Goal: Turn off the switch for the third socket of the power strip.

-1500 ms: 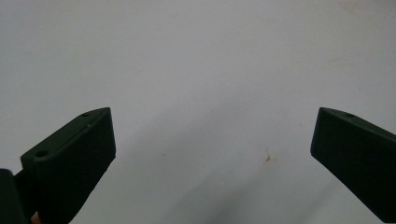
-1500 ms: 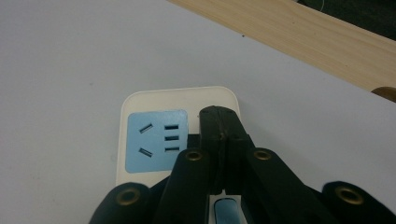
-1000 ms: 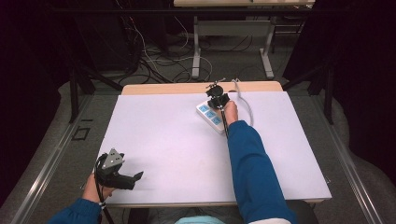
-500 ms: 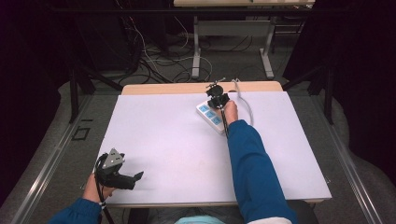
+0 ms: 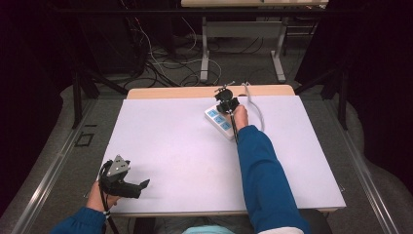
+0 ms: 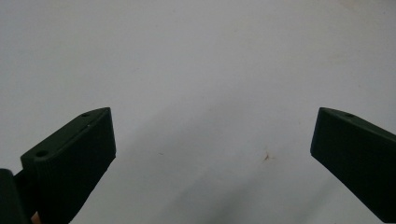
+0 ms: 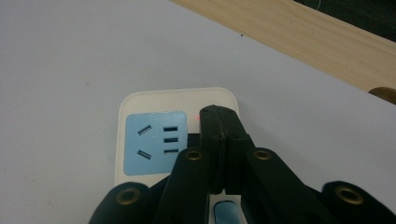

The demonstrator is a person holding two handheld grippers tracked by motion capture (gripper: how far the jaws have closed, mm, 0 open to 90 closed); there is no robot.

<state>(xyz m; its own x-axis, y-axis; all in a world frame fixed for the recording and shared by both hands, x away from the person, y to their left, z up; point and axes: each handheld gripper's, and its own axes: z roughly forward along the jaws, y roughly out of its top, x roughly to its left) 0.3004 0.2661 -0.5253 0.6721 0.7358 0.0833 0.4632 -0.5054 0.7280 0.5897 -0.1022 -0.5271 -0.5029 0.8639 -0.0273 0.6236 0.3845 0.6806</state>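
Idling at lower left of the high view: left tongs [image 5: 139, 186] spread wide, nothing between them, hovering over the bare white surface [image 5: 170, 146]. Upper centre of that view: white power strip [image 5: 220, 122] with blue sockets lies near the surface's far edge, its cable [image 5: 257, 109] curving off to the right. Right tongs [image 7: 219, 122] pressed together, tips down at the strip's end by the lit red indicator [image 7: 197, 117], beside the end socket [image 7: 154, 142]. Can't tell whether they touch the strip. Judgement: switch press is in hand or just done; light on suggests power is on. Remaining: lift off, confirm.
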